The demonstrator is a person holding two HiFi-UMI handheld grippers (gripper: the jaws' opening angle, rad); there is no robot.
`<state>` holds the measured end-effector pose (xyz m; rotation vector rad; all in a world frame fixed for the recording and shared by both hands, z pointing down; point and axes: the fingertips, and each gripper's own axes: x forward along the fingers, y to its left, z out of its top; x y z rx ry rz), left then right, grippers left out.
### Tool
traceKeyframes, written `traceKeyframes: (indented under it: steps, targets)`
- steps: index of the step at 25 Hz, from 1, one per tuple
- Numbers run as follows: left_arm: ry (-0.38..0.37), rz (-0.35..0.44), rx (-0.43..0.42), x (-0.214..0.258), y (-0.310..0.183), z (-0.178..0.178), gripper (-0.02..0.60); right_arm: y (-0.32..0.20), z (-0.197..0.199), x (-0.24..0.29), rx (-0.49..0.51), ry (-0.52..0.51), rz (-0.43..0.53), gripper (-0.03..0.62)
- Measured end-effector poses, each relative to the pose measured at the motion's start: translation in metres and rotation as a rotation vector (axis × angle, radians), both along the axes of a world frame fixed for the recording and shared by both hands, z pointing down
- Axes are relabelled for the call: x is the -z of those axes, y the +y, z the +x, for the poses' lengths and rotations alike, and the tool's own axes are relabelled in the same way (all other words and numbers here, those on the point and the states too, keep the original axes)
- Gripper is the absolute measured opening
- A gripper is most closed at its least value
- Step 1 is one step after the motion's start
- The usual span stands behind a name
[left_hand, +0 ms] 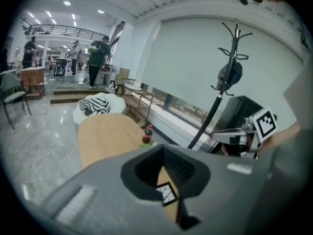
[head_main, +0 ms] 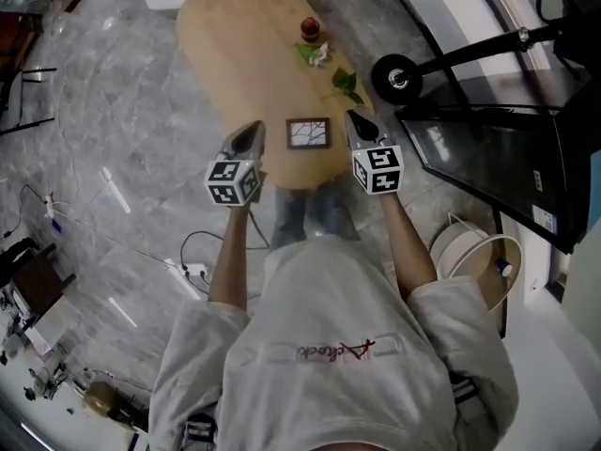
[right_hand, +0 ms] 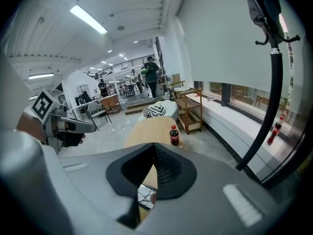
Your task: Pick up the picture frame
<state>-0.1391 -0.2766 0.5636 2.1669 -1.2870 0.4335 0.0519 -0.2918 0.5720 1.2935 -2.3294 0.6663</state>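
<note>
Both grippers hover empty above the near end of the wooden table (head_main: 235, 45). The left gripper (head_main: 252, 132) has its jaws pressed together at the tips, nothing between them. Its own view (left_hand: 164, 152) shows only a thin wedge of tabletop behind the closed tips.

The picture frame (head_main: 308, 133) lies flat on the table, just to the right of the left gripper and just to the left of the right one, between the two and slightly ahead of their tips. It looks light and stiff, with a dark thin border around a pale picture. The face is probably glazed (so slick and breakable), and I would keep the jaws off it. Since it lies flat, its edges sit low against the wood. The likeliest hold is across one side rail, jaws opened first, pinching border only.

The right gripper (head_main: 354, 120) is likewise clenched on nothing, its tips meeting in its own view (right_hand: 153, 146).

Much is hard to read. Each gripper's body covers most of the frame in its own view, leaving a sliver in the left (left_hand: 167, 194) and in the right (right_hand: 144, 197). The frame's thickness, any stand on its back, and whether there is glass cannot be told. Its drawing shows only as faint lines.
</note>
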Motion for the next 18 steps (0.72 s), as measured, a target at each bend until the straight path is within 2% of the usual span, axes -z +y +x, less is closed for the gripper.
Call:
traceKeyframes:
  steps: [18]
  targets:
    - [0.024,-0.168,0.002,-0.124,0.068,0.013,0.000,0.092,0.004,-0.131,0.008,0.017,-0.204,0.006]
